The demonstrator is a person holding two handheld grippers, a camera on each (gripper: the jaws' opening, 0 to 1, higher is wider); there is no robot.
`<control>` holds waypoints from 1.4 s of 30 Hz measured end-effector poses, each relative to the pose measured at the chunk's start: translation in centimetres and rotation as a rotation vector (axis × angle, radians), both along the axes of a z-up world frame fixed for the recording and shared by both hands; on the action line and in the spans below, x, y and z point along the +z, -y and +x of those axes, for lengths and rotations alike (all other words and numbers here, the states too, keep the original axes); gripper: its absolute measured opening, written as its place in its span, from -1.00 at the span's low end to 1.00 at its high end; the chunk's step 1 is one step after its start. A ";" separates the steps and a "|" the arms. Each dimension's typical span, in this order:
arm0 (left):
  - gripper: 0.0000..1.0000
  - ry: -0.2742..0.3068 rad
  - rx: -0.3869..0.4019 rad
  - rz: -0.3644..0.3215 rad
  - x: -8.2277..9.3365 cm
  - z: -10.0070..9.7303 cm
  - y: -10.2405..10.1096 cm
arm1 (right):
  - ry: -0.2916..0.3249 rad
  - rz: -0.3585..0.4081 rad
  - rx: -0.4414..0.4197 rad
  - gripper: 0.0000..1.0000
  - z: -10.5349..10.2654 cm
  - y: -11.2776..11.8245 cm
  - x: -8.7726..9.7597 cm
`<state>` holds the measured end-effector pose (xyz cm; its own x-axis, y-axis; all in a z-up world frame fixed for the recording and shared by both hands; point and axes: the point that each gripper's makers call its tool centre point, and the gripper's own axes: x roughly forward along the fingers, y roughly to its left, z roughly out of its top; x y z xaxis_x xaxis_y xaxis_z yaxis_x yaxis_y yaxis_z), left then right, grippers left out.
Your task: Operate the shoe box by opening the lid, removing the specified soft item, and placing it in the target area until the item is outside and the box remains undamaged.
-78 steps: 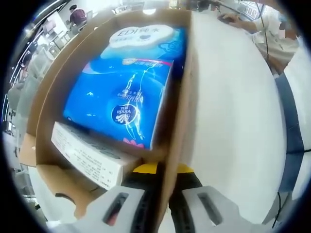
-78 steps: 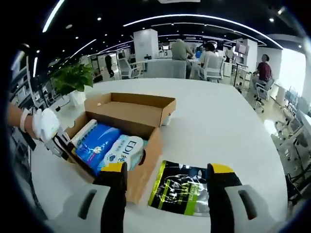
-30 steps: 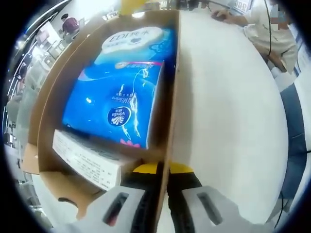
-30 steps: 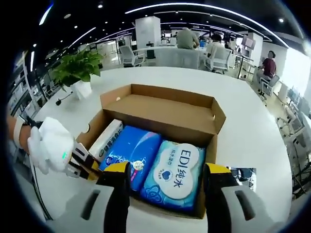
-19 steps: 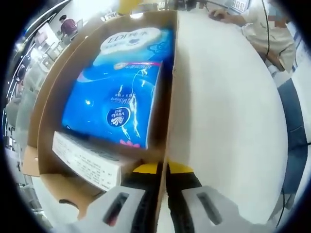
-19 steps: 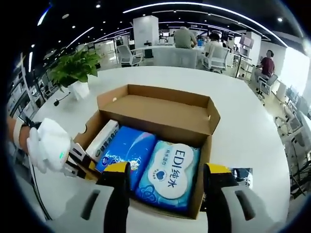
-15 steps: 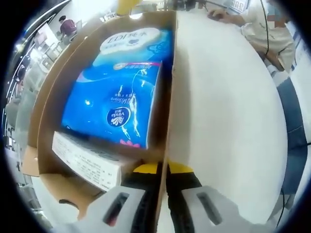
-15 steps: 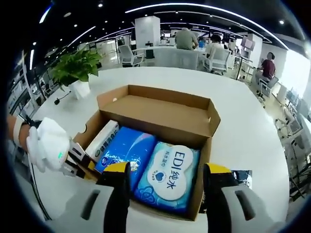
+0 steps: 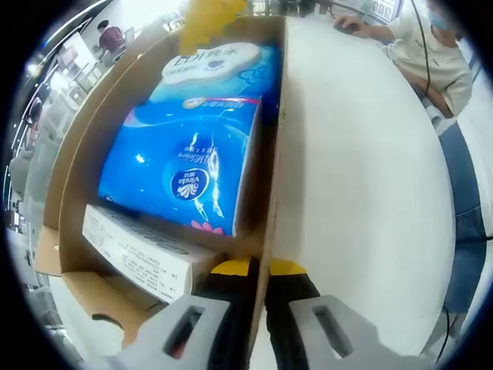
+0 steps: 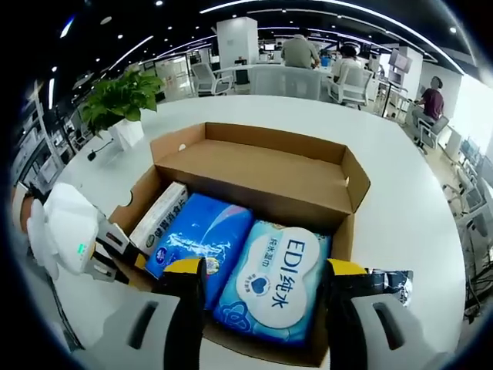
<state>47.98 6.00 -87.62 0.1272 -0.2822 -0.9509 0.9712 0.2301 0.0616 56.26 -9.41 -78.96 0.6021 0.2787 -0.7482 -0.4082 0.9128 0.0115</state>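
Observation:
The cardboard shoe box stands open, its lid folded back. Inside lie a white-and-blue EDI soft pack, a blue Vinda tissue pack and a long white carton. My right gripper is open, its yellow-tipped jaws straddling the EDI pack from above the near wall. My left gripper is shut on the box's side wall; a white-gloved hand holds it at the box's left corner. The left gripper view shows the Vinda pack, the EDI pack and the carton.
A black-and-green pouch lies on the white table right of the box. A potted plant stands at the far left. People sit at desks behind, and a person sits by the table's edge.
The right gripper has come closer over the box, so the packs look larger between its jaws. Its yellow jaw shows more at the top of the left gripper view. The left grip holds.

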 end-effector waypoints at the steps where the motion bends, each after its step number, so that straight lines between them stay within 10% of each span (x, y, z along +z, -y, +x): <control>1: -0.92 -0.011 0.012 0.005 0.0 0.1 0.0 | -0.033 0.010 -0.009 0.24 -0.2 0.0 -0.7; 18: -0.92 0.005 0.003 0.004 0.1 -0.2 0.1 | -0.048 0.005 0.007 0.14 -0.4 0.1 -1.5; 42: -0.92 0.042 -0.029 -0.010 0.2 -0.1 0.2 | -0.147 -0.223 -0.035 0.20 1.6 0.3 -4.5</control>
<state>47.87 5.81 -87.39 0.1589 -0.2958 -0.9419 0.9741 0.2025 0.1008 57.81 -9.73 -83.45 0.4890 0.0784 -0.8688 -0.3855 0.9128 -0.1346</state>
